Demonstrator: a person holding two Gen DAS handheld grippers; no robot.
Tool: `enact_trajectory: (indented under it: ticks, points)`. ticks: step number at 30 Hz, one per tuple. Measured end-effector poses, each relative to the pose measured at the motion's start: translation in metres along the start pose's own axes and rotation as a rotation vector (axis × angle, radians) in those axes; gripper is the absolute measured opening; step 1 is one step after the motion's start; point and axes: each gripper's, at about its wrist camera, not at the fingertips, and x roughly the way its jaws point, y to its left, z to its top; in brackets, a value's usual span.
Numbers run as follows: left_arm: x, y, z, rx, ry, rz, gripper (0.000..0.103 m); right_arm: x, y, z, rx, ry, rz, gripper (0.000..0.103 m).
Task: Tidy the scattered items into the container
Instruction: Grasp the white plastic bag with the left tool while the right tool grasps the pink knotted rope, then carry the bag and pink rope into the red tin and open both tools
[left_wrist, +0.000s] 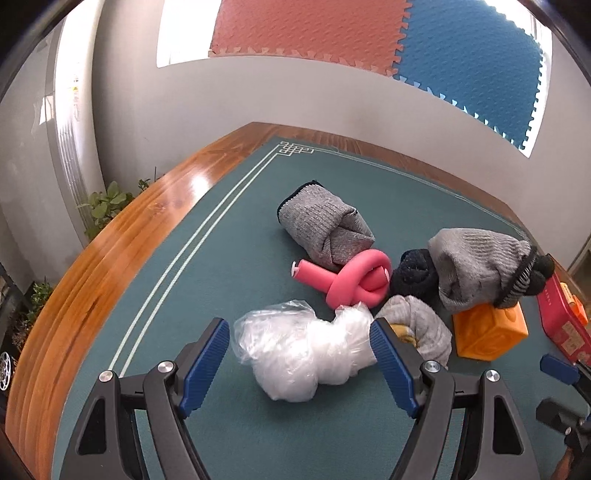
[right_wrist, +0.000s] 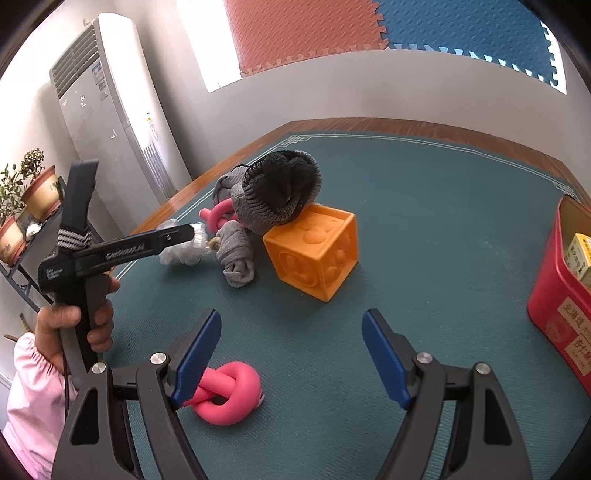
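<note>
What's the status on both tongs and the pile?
Left tongs open, straddling plastic bag. Right tongs open, empty. Red container at right, path unobstructed.

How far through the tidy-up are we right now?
Early. Done: the red tin container holds only a yellow box. In hand: nothing; the left gripper is open around the crumpled clear plastic bag, and the right gripper is open and empty. Left: rolled grey socks, two pink knotted foam rollers, orange cube.
</note>
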Motion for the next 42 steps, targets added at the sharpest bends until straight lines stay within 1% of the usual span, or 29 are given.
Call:
enact_trajectory:
  ticks: [3,4,5,6,7,8,11,16,21,24,28,31,32,34,35,37,40,42]
  points:
    - [0.006,-0.003,0.001,0.007,0.013,0.008,0.08,-0.001,0.002,0.0,0.003,0.0,0.001,0.082]
    - [0.009,-0.003,0.001,-0.001,0.025,0.005,0.078,-0.001,0.002,0.0,0.003,0.0,0.0,0.082]
    - [0.011,-0.003,0.0,-0.011,0.038,-0.004,0.065,-0.001,0.002,0.0,0.002,0.001,-0.002,0.082]
    - [0.013,-0.002,0.0,-0.02,0.043,-0.014,0.061,0.0,0.002,0.0,0.002,0.001,-0.003,0.082]
    - [0.013,-0.001,-0.001,-0.029,0.043,-0.019,0.061,0.0,0.002,0.0,0.002,0.002,-0.004,0.082]
    - [0.013,0.001,-0.002,-0.038,0.042,-0.025,0.056,0.0,0.002,0.0,0.002,0.001,-0.006,0.082]
    - [0.008,0.005,-0.003,-0.071,0.024,-0.037,0.05,0.0,0.001,0.0,0.004,0.0,-0.008,0.082]
    - [0.0,0.012,-0.006,-0.111,-0.005,-0.031,0.049,0.0,-0.003,0.001,0.01,0.013,0.028,0.082]
    - [-0.011,0.018,-0.005,-0.128,-0.049,-0.035,0.049,0.013,0.006,-0.001,-0.007,0.097,0.096,0.082]
    - [-0.014,0.018,-0.005,-0.123,-0.057,-0.047,0.049,0.018,0.016,-0.01,-0.044,0.157,0.09,0.082]
    - [-0.014,0.017,-0.007,-0.12,-0.046,-0.057,0.049,0.027,0.028,-0.016,-0.114,0.222,0.115,0.082]
    - [-0.014,0.016,-0.007,-0.119,-0.046,-0.064,0.049,0.027,0.036,-0.018,-0.155,0.233,0.128,0.081]
    - [-0.014,0.015,-0.007,-0.118,-0.047,-0.064,0.049,0.026,0.038,-0.019,-0.169,0.231,0.128,0.078]
    - [-0.014,0.014,-0.008,-0.116,-0.048,-0.065,0.049,0.024,0.044,-0.02,-0.186,0.226,0.157,0.064]
    - [-0.014,0.014,-0.008,-0.115,-0.048,-0.065,0.049,0.021,0.047,-0.022,-0.187,0.223,0.17,0.05]
    - [-0.014,0.013,-0.008,-0.114,-0.048,-0.061,0.049,0.018,0.049,-0.023,-0.188,0.212,0.171,0.036]
    - [-0.015,0.012,-0.009,-0.113,-0.052,-0.058,0.049,0.011,0.044,-0.019,-0.16,0.179,0.173,0.034]
    - [-0.017,0.011,-0.009,-0.111,-0.06,-0.057,0.049,0.002,0.035,-0.015,-0.13,0.139,0.164,0.034]
